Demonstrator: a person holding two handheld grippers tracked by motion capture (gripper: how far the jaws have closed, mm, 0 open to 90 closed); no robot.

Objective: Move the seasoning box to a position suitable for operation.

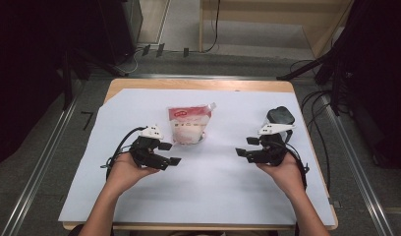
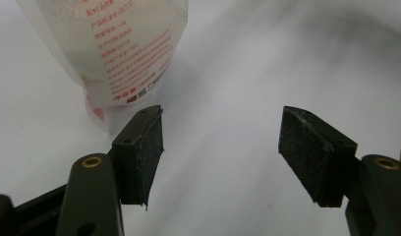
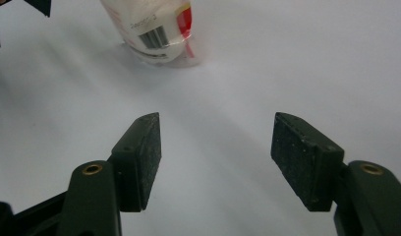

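Both grippers sit idle above the white sheet [image 1: 139,196] that covers the table: the left gripper [image 1: 170,153] has its jaws spread wide with nothing between them, and the right gripper [image 1: 243,147] is likewise released and empty, its jaws facing inward toward the middle of the table. The pouch [image 1: 188,125], a white refill bag with a red top band and red print, lies flat on the sheet between the two hands, nearer the left one; in the left gripper view its lower edge [image 2: 115,88] shows just beyond the tip of one pad [image 2: 148,147], close but apart from it. From the right gripper view the pouch's barcode end [image 3: 157,34] sits well ahead of the open pads, with bare sheet in between. My reading is that the hands flank the bag so that either can close on an edge without reaching across, the left being the likelier one to take it. The pouch's long axis runs away from the person, with the red band and a small corner spout at the far end, the spout angled toward the far right, and the rounded bottom toward the person. A black object [image 1: 281,116] rests on the sheet beyond the right hand, well apart from the pouch.
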